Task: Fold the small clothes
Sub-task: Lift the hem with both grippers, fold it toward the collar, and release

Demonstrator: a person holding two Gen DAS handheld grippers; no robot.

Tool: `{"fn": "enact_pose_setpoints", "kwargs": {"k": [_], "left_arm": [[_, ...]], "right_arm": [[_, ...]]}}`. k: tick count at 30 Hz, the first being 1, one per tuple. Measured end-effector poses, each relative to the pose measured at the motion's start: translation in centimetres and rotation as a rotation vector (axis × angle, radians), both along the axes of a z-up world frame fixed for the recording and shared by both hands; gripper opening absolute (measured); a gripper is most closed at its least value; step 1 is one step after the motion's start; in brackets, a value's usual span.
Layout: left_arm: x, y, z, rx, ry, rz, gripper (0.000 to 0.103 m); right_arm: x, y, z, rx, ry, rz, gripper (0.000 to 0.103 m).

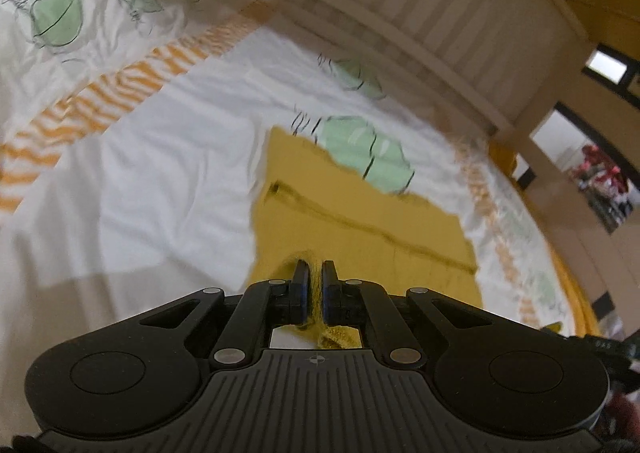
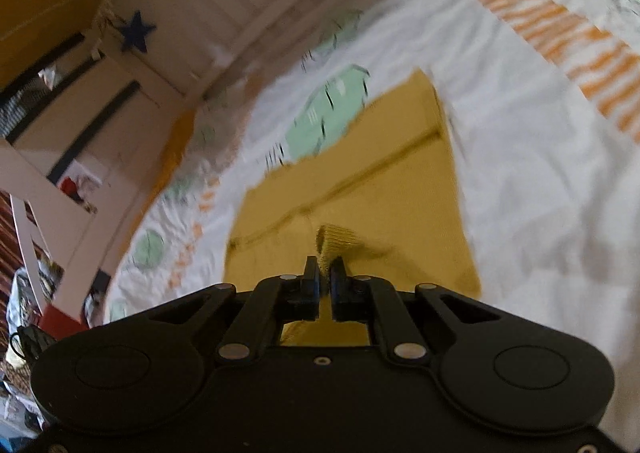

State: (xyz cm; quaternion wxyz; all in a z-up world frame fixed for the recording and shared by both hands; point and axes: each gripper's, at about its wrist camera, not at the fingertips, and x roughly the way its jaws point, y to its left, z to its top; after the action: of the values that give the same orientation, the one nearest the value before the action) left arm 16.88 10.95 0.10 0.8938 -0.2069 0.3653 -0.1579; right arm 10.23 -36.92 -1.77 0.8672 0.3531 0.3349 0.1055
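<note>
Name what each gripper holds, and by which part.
Both hold the mustard garment: left gripper and right gripper each pinch its near edge.

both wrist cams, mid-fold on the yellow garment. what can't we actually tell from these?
- Garment type: yellow garment is motion-blurred in both views; its near edge is cut off behind each gripper body.
- Grip depth: left gripper and right gripper are shut on the cloth; the pads cover it.
- Other gripper: out of frame in each view.
- Bedspread print: blurred.

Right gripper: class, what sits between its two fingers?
A bunched fold of the yellow garment, pinched by the shut right gripper; the right wrist view shows it.
</note>
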Motion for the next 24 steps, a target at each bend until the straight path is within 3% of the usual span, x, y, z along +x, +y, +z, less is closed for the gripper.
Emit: {"fn": "enact_pose_setpoints", "kwargs": {"k": [6, 11, 16, 24], "left_arm": [[5.5, -1.1, 1.4, 0.02, -0.089, 0.015, 0.006], [11.3, -1.3, 1.1, -0.009, -0.096, 0.055, 0.006], [16.6, -2.8, -0.2, 0.018, -0.095, 0.067, 0.006], [22.1, -4.3, -4.4, 0.073, -0.03, 0.116, 0.006]], "right_arm": [[5.6, -1.3, 0.7, -0.015, -0.084, -0.039, 0.013], [11.2, -2.9, 0.2, -0.008, -0.119, -0.095, 0.012], [16.4, -4.3, -1.2, -0.022, -0.112, -0.141, 0.013], [21.2, -5.0, -5.1, -0.052, -0.036, -0.175, 0.013]]}}
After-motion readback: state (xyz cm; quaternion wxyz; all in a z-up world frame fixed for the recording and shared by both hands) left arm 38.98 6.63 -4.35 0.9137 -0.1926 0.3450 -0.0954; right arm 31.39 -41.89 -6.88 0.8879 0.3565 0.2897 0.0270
